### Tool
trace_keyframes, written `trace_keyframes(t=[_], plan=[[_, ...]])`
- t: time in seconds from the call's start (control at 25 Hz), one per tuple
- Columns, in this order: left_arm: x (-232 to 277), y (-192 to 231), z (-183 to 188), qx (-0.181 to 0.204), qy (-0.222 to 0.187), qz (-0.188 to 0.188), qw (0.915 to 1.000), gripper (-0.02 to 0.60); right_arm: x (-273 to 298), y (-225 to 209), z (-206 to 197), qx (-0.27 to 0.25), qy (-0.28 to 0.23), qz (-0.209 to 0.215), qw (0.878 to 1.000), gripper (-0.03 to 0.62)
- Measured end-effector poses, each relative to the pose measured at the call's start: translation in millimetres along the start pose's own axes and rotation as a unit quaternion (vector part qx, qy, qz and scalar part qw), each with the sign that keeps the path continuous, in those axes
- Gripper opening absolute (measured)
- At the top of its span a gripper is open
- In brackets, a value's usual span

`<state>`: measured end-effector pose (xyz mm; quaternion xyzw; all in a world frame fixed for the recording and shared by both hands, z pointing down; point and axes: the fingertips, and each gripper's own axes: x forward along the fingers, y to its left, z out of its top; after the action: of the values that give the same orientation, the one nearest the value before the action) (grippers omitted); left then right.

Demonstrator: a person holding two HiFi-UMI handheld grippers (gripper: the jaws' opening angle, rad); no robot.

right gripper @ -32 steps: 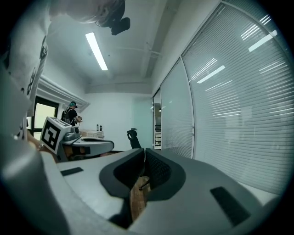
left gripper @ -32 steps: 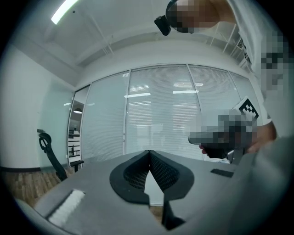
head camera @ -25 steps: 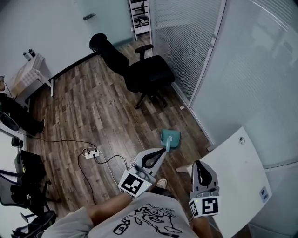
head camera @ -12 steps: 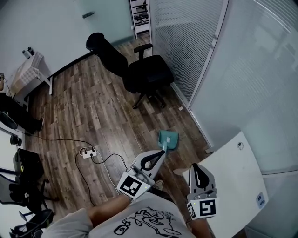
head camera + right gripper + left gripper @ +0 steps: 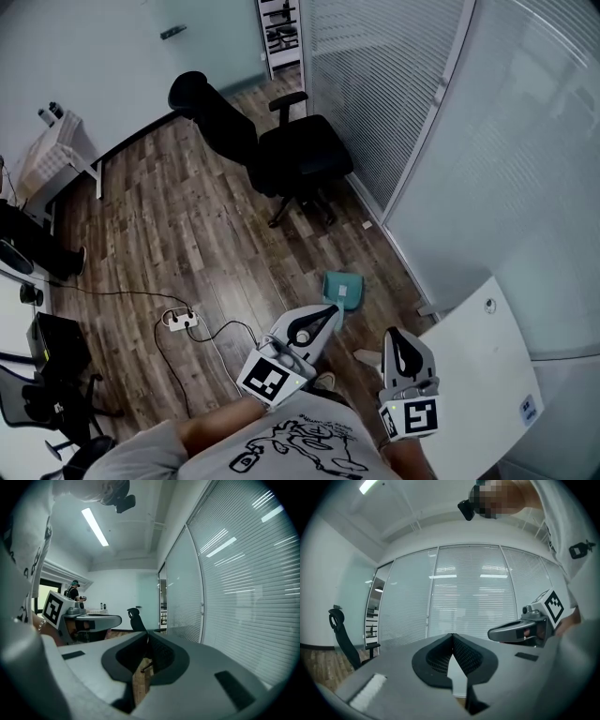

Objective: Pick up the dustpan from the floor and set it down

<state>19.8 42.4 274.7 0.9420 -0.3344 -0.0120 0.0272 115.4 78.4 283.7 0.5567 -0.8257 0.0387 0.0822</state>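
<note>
A teal dustpan [image 5: 343, 289] lies on the wooden floor close to the glass wall, seen only in the head view. My left gripper [image 5: 330, 309] is held level in the air with its tip in line with the pan's near edge, covering the handle. Its jaws are shut with nothing between them, and in the left gripper view [image 5: 452, 635] they meet at the tip. My right gripper [image 5: 393, 332] is to the right, further from the pan, also shut and empty [image 5: 147, 633]. Neither gripper view shows the dustpan.
A black office chair [image 5: 281, 141] stands on the floor beyond the dustpan. The glass wall with blinds [image 5: 394, 112] runs along the right. A white table [image 5: 478, 366] sits at my right, and a power strip [image 5: 178, 319] with its cable lies to the left.
Both grippers have moved forward with the person. The left gripper's tip now covers the dustpan's handle, which showed earlier. Both stay shut.
</note>
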Motion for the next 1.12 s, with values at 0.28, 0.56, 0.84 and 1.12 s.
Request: trace_keyframes(t=[0.28, 0.56, 0.84, 1.12], plan=[[7.6, 69.6, 9.6, 0.000, -0.002, -0.019, 0.9998, -0.006, 75.8, 14.5, 23.2, -0.005, -0.003, -0.003, 1.000, 0.009], [16.8, 128.6, 13.8, 0.003, -0.005, -0.033, 0.9994, -0.006, 124.8, 25.8, 37.0, -0.009, -0.002, -0.019, 1.000, 0.009], [24.6, 141.1, 12.0, -0.023, 0.002, -0.069, 0.9974, -0.006, 143.1, 22.1, 41.2, 0.026, -0.007, -0.030, 0.999, 0.009], [32.8, 139.3, -1.5, -0.006, 0.029, -0.074, 0.9968, -0.006, 137.0, -1.3, 44.8, 0.000, 0.002, -0.048, 0.999, 0.009]])
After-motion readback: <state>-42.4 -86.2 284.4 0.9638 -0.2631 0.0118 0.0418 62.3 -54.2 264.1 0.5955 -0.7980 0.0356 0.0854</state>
